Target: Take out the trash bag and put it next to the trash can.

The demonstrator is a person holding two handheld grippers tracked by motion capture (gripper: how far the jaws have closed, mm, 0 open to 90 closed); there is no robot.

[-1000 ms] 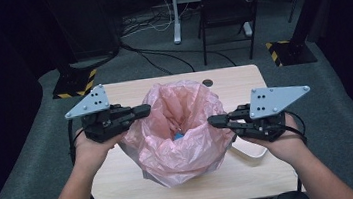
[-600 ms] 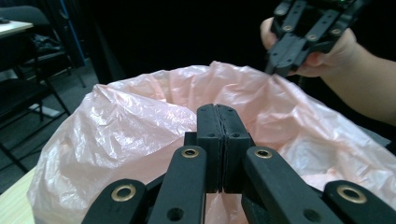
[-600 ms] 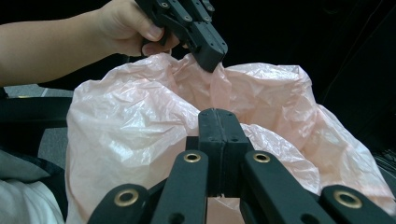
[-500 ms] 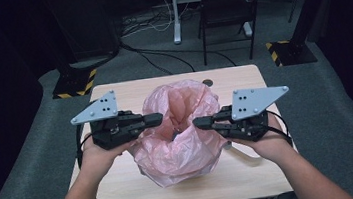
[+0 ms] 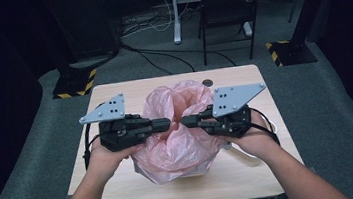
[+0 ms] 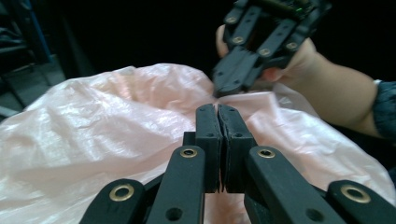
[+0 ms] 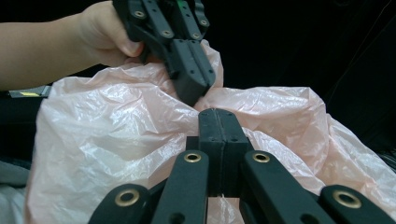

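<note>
Pulling the pink bag (image 5: 177,144) shut, you have brought your left gripper (image 5: 167,124) and right gripper (image 5: 185,122) together mid-tabletop, each clamped on its rim.

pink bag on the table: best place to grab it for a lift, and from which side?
Grip the pink bag at its gathered top rim, coming in level from either side, as the left gripper and right gripper do now. The film there bunches into folds thin enough for shut jaws; the body below is puffed and slack, probably too wide.
</note>
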